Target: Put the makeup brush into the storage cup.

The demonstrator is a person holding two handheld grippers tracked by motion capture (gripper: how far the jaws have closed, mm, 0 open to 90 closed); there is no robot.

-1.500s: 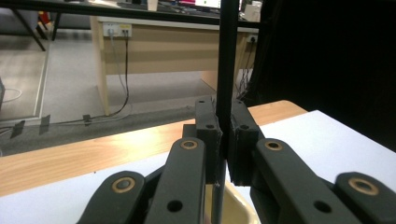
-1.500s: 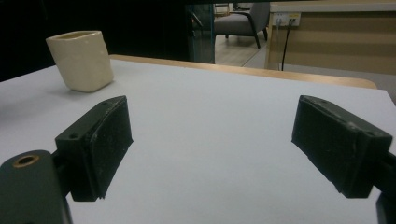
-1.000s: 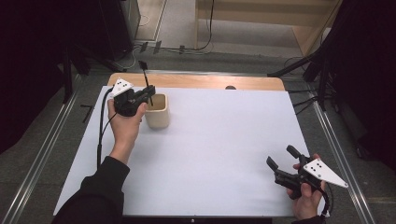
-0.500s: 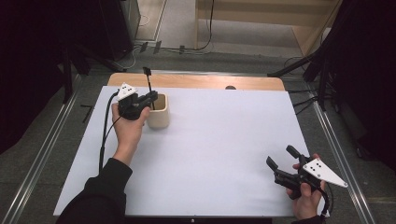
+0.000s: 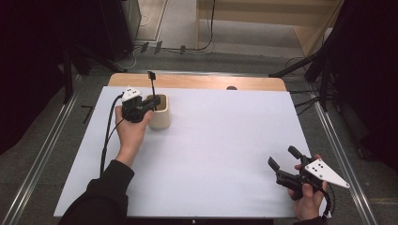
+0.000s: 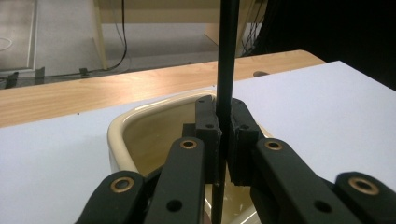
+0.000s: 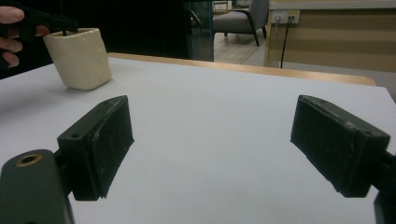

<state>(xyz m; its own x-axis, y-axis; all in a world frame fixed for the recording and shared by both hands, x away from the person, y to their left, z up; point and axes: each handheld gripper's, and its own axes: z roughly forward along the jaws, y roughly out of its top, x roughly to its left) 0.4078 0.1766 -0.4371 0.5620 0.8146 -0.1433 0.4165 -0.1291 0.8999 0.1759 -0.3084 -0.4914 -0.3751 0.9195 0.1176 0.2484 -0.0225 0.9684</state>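
While the left claw (image 5: 151, 102) is clamped tight on a thin black rod (image 6: 227, 56), it holds that rod upright over the mouth of the cream cup (image 5: 159, 112), with the rod's lower end reaching down inside the cup and its upper end, which carries a small flat black tip, rising above the rim. Seen from the left gripper view, the rod runs straight between the two pads, pinched just above the cup's rim, so the grip looks placed low on the shaft to keep the rod steady and vertical as it goes into or comes out of the cup; which of the two I cannot tell. The cup stands on the white sheet (image 5: 225, 140) that covers the desk (image 5: 197, 82), near the sheet's far left corner, and the person's left hand (image 5: 131, 129) sits just on the near side of the cup. Well away from the cup, toward the sheet's near right corner, the right claw (image 5: 285, 157) rests with its jaws spread wide and nothing between them, pointing roughly back toward the cup. It seems parked there to stay clear of the work, since steadying the cup looks unnecessary while the rod moves straight along its own length.
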